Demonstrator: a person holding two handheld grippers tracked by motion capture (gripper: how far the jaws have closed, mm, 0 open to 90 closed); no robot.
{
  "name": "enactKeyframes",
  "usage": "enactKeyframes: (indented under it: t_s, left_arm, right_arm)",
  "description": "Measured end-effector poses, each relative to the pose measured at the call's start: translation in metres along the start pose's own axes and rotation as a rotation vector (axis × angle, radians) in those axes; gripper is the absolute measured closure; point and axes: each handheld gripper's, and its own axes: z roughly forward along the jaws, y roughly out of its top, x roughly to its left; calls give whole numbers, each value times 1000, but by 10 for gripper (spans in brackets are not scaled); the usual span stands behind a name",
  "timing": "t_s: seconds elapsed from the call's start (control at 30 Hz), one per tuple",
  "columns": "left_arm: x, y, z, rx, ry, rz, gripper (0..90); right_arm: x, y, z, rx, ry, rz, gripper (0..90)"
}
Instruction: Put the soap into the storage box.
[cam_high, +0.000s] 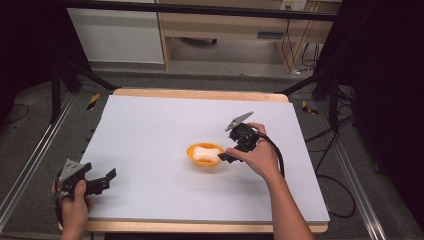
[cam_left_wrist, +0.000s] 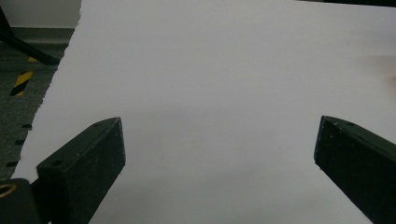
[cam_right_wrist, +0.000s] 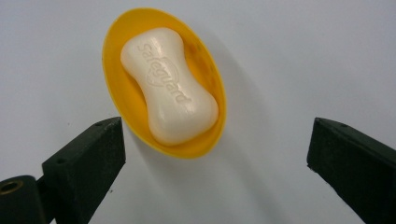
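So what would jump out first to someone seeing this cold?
The yellow soap dish near the middle of the white table, with a white soap bar lying in it. The right gripper hovers open beside it, while the left gripper waits open at the near left corner.

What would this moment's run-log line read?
right gripper: open, just short of soap dish | soap bar: lying in dish | left gripper: open, idle near table corner
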Motion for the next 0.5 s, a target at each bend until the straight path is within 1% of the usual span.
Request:
enactKeyframes:
  t_s: [0.03, 0.13, 0.2, 0.23, 0.27, 0.3, 0.37, 0.4, 0.47, 0.5]
  left_arm:
    - [0, 0, 0, 0, 0, 0, 14]
    - [0, 0, 0, -1, 0, 1, 15]
    - [0, 0, 0, 0, 1, 1, 15]
    - [0, 0, 0, 0, 1, 1, 15]
    - [0, 0, 0, 1, 1, 2, 15]
    - [0, 0, 0, 1, 1, 2, 15]
    - [0, 0, 0, 0, 2, 3, 15]
    - [0, 0, 0, 1, 2, 3, 15]
    - [0, 0, 0, 3, 3, 6, 15]
    - [0, 0, 0, 2, 3, 7, 15]
  right_arm:
    - [0, 0, 0, 0, 0, 0, 49]
    - [-3, -10, -3, -13, 8, 34, 46]
    - [-4, -20, -6, -19, -2, 47, 43]
    - [-4, -20, -6, -19, -2, 47, 43]
    - [-6, -27, -7, -22, -5, 53, 40]
    - [-6, -27, -7, -22, -5, 53, 40]
    - [-7, -33, -8, -25, -10, 72, 38]
    - [-8, -40, -9, -33, -13, 85, 34]
    - [-8, -43, -9, -31, -16, 87, 32]
    - [-9, -49, -10, -33, -18, 97, 29]
